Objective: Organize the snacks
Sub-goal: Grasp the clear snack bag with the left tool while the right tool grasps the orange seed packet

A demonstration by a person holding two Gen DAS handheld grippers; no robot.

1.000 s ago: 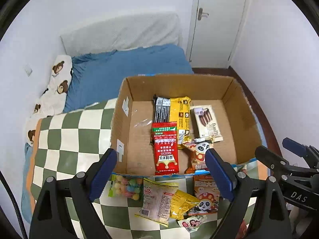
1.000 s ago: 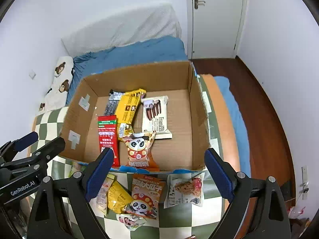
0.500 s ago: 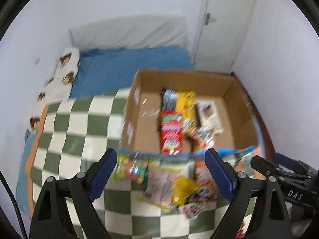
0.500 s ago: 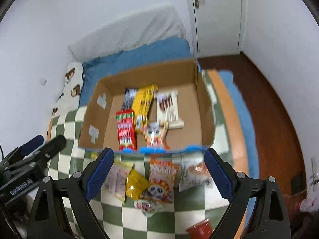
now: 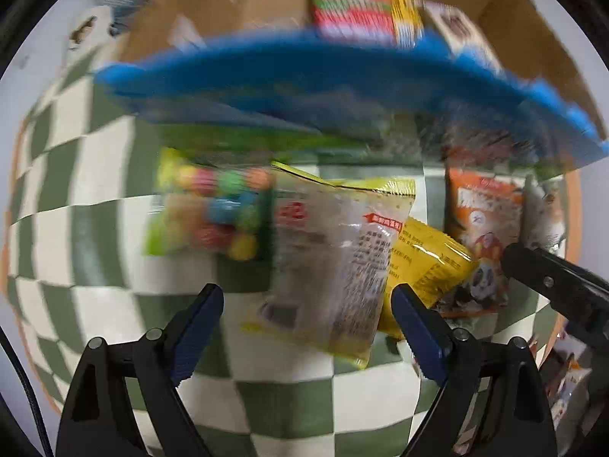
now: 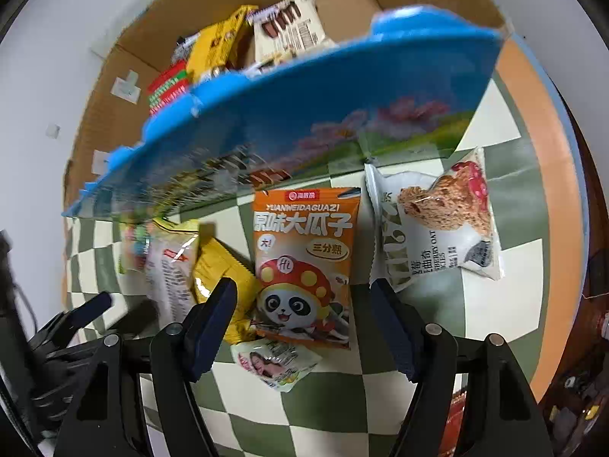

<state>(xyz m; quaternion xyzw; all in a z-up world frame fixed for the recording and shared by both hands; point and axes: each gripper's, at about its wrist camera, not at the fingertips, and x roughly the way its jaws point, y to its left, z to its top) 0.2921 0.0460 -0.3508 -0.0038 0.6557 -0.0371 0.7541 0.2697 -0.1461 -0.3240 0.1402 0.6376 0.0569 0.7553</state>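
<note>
Loose snacks lie on the green-checked blanket in front of a cardboard box with a blue front wall. My left gripper points down, open, just over the near end of a clear packet with yellow edges. Beside that packet are a bag of coloured candy balls and a yellow packet. My right gripper hangs over the orange panda packet. Its jaws are closing with the packet between them, and the pads are not touching it.
A white oat-cookie packet lies right of the panda packet, and a small pale packet lies below it. Several snacks sit inside the box, among them a red pack and a chocolate-stick pack. The blanket's orange border runs along the right.
Both grippers have dropped from high above the box to just over the snacks on the blanket. The right jaws stand narrower than before.
</note>
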